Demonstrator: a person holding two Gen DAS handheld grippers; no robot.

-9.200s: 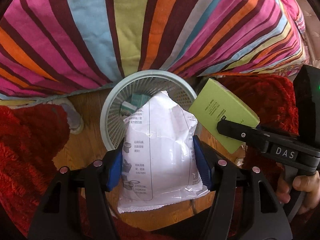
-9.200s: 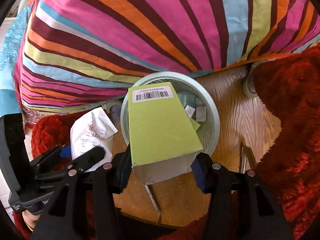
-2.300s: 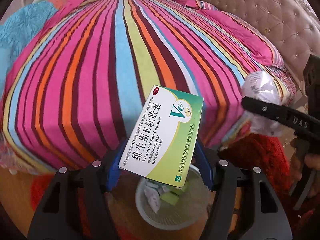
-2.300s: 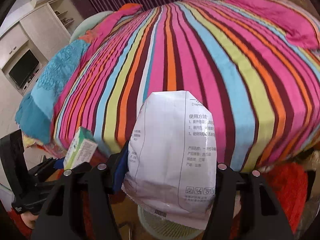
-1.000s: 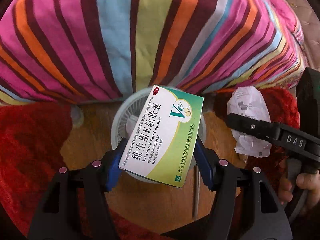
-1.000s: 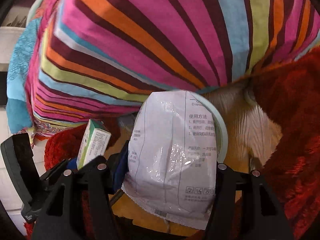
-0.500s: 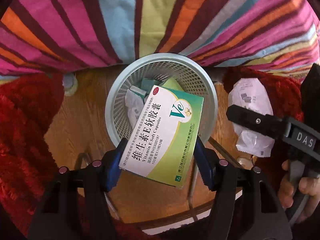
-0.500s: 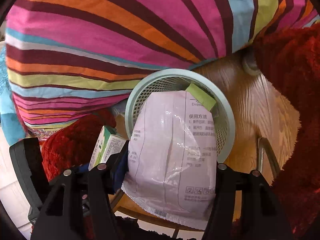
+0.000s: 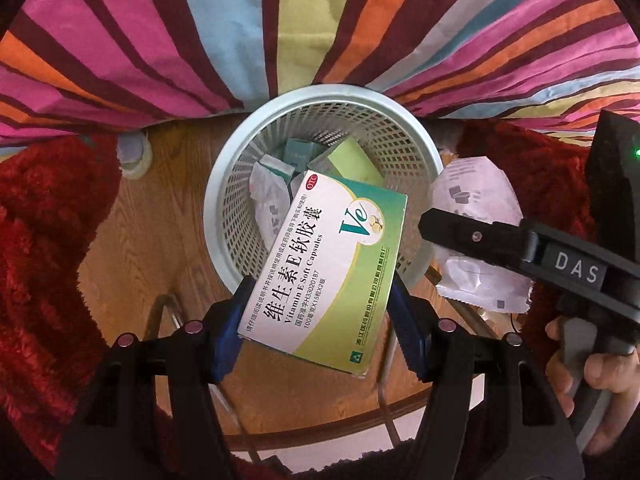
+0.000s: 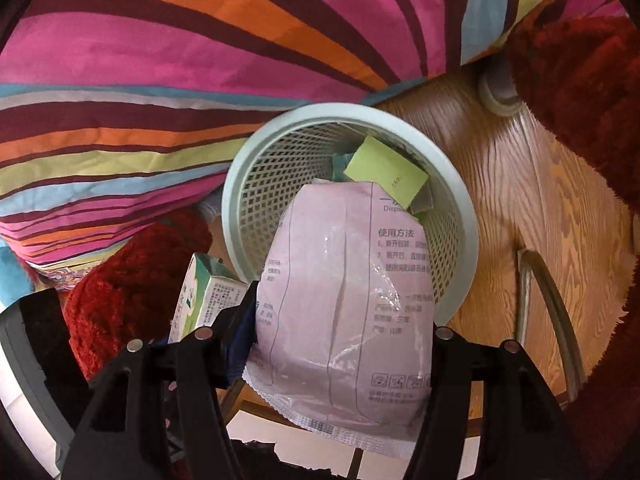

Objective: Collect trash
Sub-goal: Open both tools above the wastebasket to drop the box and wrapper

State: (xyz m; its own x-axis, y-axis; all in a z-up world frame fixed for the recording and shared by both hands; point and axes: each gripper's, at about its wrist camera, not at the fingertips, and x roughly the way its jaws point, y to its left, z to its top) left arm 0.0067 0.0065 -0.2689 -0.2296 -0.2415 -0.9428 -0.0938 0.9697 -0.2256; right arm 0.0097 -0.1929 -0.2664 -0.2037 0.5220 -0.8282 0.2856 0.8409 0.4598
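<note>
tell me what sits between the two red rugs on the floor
The mesh bin stands on the bare wood floor between the red rugs, clearest in the left wrist view.

A striped bedspread [image 9: 280, 20] in pink, orange, maroon, blue and yellow-green hangs across the top of both views; below it lies a wood-grain floor [image 9: 168, 216]; shaggy red rugs [image 9: 44, 240] flank the floor on either side; a small round pale object [image 9: 134, 152] sits on the floor beside the bedspread's edge; curved metal tubing [image 10: 552, 300] stands nearer the camera.
</note>
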